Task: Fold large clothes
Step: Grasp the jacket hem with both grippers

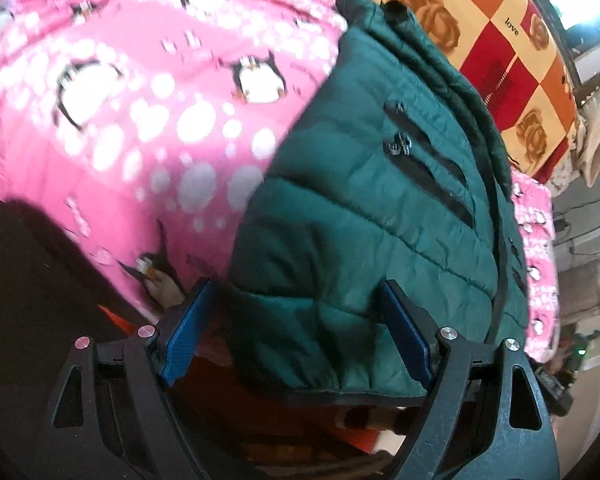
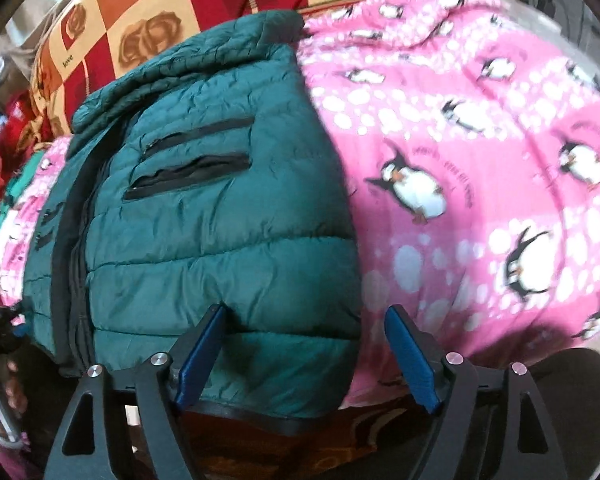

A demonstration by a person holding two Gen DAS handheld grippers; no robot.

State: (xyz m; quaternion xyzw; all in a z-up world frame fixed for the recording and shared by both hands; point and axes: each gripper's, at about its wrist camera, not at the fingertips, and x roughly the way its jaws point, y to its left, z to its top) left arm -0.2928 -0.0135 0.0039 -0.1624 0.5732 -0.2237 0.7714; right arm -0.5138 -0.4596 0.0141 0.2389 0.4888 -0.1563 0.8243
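A dark green quilted puffer jacket (image 1: 372,216) lies flat on a pink penguin-print blanket (image 1: 140,120), its black front zipper running lengthwise and two black zip pockets showing. My left gripper (image 1: 296,336) is open, its blue pads (image 1: 188,332) straddling the jacket's near hem corner. In the right wrist view the same jacket (image 2: 220,216) lies left of centre on the blanket (image 2: 480,160). My right gripper (image 2: 308,356) is open, its left pad (image 2: 200,356) over the hem and its right pad over the blanket.
A red, orange and cream checked bedspread with rose prints (image 1: 500,52) lies behind the jacket and also shows in the right wrist view (image 2: 148,12). Dark fabric (image 1: 28,280) sits at the near left. Room clutter and cables (image 1: 592,216) stand at the far right.
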